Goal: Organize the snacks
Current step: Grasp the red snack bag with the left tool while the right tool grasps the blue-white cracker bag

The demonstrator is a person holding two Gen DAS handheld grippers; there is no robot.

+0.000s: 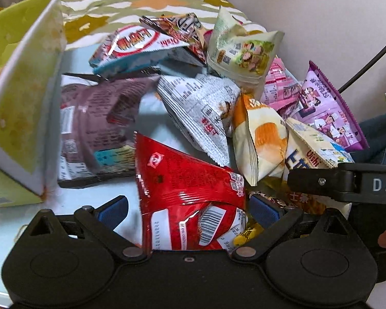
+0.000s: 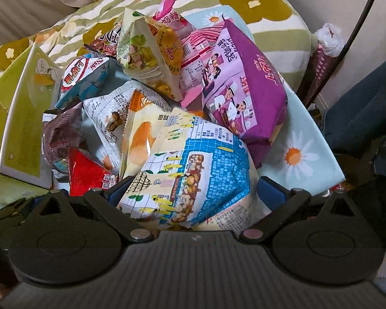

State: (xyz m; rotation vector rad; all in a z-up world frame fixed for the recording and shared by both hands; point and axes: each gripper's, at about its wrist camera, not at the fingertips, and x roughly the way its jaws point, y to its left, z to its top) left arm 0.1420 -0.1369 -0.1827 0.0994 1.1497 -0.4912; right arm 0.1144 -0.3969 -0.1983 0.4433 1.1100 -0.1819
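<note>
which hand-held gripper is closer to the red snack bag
Left. The left hand-held gripper has the red snack bag right between its open fingers. The right hand-held gripper sits around the blue and white snack bag, with the red one off to its left.

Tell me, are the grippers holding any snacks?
No. Each hand-held gripper is wide open: the left straddles a red bag, the right a blue-and-white bag. Neither is pinched.
</note>
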